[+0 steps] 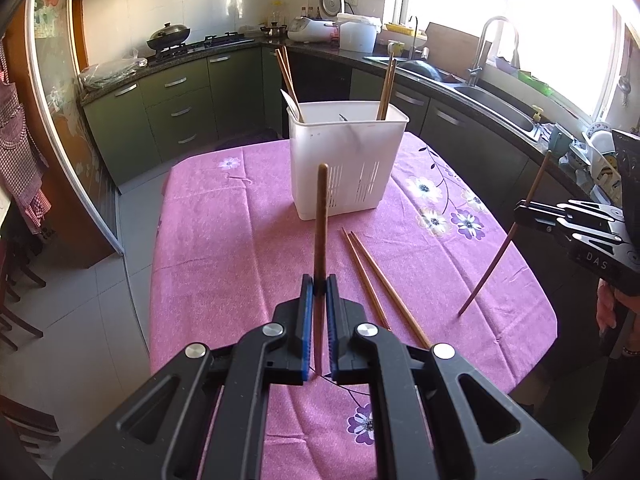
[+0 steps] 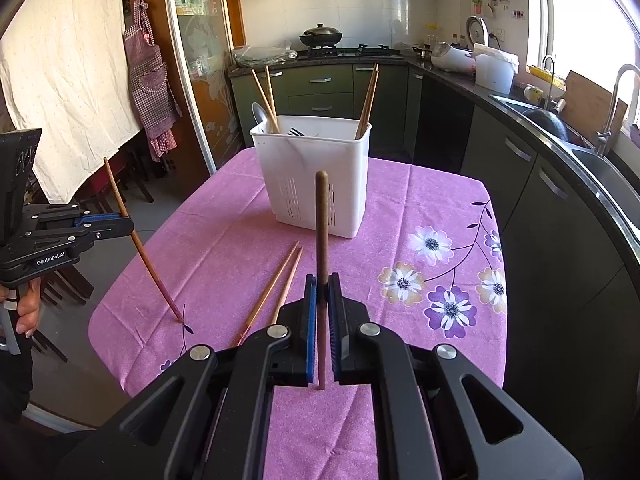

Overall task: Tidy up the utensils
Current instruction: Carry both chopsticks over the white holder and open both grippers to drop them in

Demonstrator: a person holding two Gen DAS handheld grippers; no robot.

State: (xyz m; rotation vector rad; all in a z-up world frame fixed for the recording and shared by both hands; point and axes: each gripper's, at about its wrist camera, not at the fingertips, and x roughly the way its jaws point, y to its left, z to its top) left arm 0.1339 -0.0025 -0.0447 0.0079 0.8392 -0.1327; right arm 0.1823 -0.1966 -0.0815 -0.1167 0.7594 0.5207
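A white utensil holder (image 1: 346,160) stands on the pink tablecloth, also in the right wrist view (image 2: 314,176). It holds chopsticks (image 1: 386,88), a spoon and a fork. Two loose chopsticks (image 1: 376,284) lie on the cloth in front of it, also in the right wrist view (image 2: 276,288). My left gripper (image 1: 319,285) is shut on a brown chopstick (image 1: 321,216), held upright with its tip near the cloth. My right gripper (image 2: 323,285) is shut on another brown chopstick (image 2: 321,232), also upright. Each gripper shows in the other's view, the right (image 1: 524,212) and the left (image 2: 130,226).
The table (image 1: 208,240) has a pink flowered cloth and stands in a kitchen. Dark cabinets and a counter with a sink (image 1: 500,104) run behind and to the right. A stove with a wok (image 1: 168,36) is at the back. Chairs (image 2: 60,280) stand left of the table.
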